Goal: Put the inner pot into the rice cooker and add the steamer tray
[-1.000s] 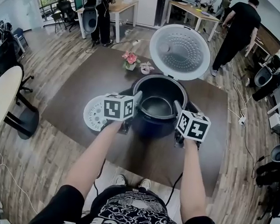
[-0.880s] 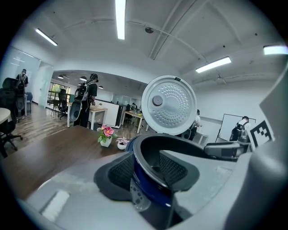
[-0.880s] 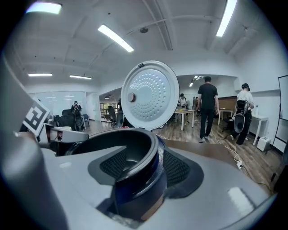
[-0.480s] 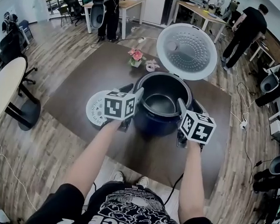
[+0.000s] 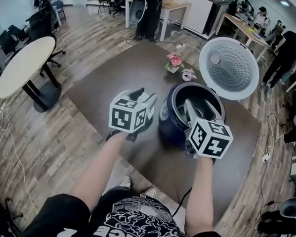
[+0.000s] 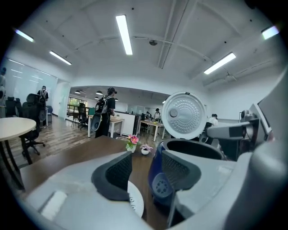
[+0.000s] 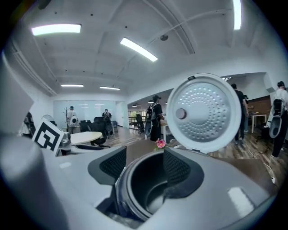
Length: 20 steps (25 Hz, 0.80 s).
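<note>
Black printed T-shirt (image 5: pixel 132 224), short sleeves

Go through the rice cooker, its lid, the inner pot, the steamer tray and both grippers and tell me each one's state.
rice cooker: upright on the table, open.
lid: swung fully up.
inner pot: seated in the cooker, looks empty.
steamer tray: flat on the table, not in the cooker.
left gripper: open, jaws just been opening, nothing between them.
right gripper: open over the pot, gripping nothing.

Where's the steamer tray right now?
Left gripper view, low centre: the steamer tray lies on the brown table, just left of the blue rice cooker.
</note>
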Each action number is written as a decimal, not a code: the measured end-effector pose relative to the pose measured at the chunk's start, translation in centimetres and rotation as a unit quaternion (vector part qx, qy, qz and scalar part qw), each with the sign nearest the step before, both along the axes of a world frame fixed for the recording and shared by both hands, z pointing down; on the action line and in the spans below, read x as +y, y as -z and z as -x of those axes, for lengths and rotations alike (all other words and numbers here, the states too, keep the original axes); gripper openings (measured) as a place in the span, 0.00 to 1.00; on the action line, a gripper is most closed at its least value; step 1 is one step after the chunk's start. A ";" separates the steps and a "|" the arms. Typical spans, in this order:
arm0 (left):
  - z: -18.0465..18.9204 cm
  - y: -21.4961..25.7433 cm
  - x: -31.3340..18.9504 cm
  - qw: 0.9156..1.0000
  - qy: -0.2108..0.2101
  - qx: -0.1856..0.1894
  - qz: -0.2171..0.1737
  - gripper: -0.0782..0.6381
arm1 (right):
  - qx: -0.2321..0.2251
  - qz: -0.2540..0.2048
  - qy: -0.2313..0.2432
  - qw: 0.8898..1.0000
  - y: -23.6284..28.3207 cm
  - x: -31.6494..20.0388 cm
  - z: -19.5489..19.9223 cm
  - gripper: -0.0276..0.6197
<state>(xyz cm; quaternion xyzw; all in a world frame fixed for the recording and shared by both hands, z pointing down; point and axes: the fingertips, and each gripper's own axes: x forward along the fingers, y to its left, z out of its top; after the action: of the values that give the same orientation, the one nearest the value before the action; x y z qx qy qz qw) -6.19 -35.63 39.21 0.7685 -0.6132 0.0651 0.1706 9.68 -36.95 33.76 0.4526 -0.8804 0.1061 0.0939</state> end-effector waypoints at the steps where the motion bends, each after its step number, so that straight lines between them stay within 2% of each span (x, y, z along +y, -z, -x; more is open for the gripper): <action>1: 1.0 -0.1 0.6 1.000 0.012 -0.001 0.000 0.39 | -0.002 -0.003 0.018 1.000 0.3 0.3 1.4 0.45; 6: 5.5 -0.8 3.9 0.997 0.071 -0.007 0.007 0.42 | -0.016 -0.011 0.092 0.996 1.3 1.6 7.0 0.45; 11: 9.7 -1.8 7.7 0.990 0.138 -0.008 0.010 0.42 | -0.026 -0.007 0.161 0.987 0.0 3.2 12.1 0.47; 16: 12.5 -2.5 11.8 0.984 0.174 -0.016 0.015 0.43 | -0.032 0.005 0.203 0.979 -1.3 6.3 16.0 0.48; 20: 14.1 -3.4 13.8 0.981 0.190 -0.019 0.025 0.43 | -0.040 0.023 0.212 0.976 -3.0 7.2 17.8 0.48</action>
<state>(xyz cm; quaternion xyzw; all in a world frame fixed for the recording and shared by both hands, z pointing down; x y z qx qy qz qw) -20.30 -21.80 42.64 0.6318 -0.7496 0.0611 0.1874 -8.12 -29.75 36.74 0.2488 -0.9567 0.1223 0.0890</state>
